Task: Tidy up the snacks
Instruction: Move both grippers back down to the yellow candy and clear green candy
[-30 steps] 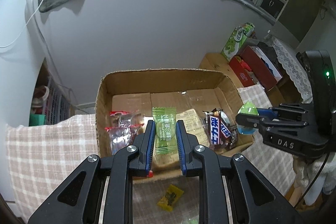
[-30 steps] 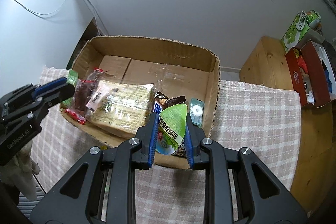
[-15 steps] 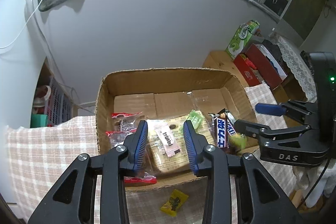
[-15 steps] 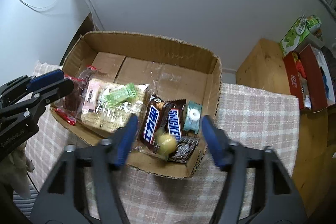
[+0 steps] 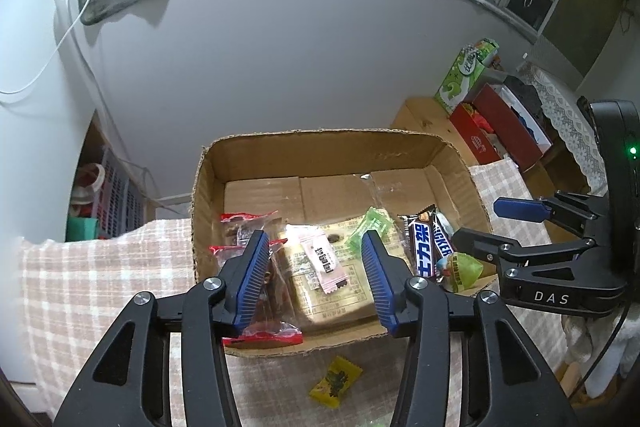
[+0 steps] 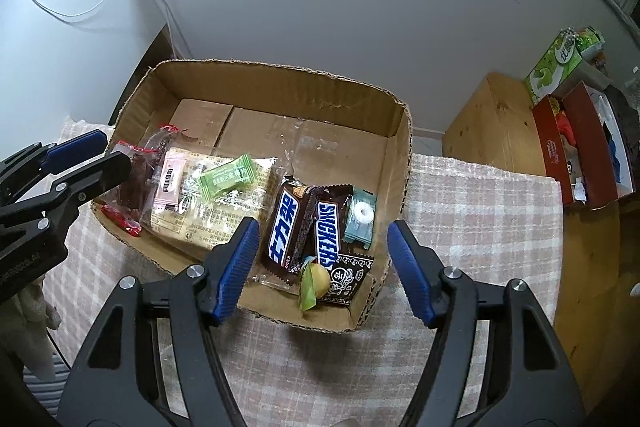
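Checked cloth under box: Snickers bars lie lengthwise toward both empty claws (left opening, right wide).

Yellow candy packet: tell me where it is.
In the left wrist view the yellow candy packet lies on the checked cloth outside the cardboard box, just before its near wall.

Checked cloth under carton, candy
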Action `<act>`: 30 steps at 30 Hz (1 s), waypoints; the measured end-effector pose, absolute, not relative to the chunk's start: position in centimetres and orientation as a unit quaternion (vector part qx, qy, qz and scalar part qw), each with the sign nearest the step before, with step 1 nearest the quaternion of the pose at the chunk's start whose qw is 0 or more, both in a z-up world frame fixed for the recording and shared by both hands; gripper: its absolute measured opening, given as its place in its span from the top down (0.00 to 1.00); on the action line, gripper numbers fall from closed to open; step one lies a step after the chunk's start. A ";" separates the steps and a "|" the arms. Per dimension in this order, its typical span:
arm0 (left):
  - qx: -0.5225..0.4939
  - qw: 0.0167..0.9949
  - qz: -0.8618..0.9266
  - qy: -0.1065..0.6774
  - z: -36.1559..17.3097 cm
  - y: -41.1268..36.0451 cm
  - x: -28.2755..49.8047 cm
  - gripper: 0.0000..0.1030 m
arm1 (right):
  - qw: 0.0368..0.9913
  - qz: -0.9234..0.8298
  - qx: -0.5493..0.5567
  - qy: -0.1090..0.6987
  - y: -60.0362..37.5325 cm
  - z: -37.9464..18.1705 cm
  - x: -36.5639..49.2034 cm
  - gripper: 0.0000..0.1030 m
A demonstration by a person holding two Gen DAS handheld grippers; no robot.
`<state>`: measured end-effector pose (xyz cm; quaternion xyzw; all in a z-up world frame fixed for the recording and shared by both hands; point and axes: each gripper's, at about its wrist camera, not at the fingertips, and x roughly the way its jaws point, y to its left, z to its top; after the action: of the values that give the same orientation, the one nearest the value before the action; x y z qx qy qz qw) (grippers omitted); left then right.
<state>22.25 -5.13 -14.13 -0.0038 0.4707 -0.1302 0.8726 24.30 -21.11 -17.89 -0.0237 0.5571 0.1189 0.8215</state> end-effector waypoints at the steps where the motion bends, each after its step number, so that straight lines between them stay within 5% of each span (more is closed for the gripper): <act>1: -0.004 0.873 -0.130 0.470 -14.1 -5.1 22.1 0.54 | 0.822 0.119 -0.023 0.557 -21.1 -17.8 24.2 0.33; 30: -0.037 0.875 -0.117 0.469 -13.7 -2.0 17.3 0.54 | 0.817 0.140 0.003 0.559 -21.1 -16.6 17.8 0.33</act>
<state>17.30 -1.95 -13.69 -0.0369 0.4691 -0.1166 0.8746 17.83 -21.13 -16.58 0.0025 0.5591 0.1401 0.8171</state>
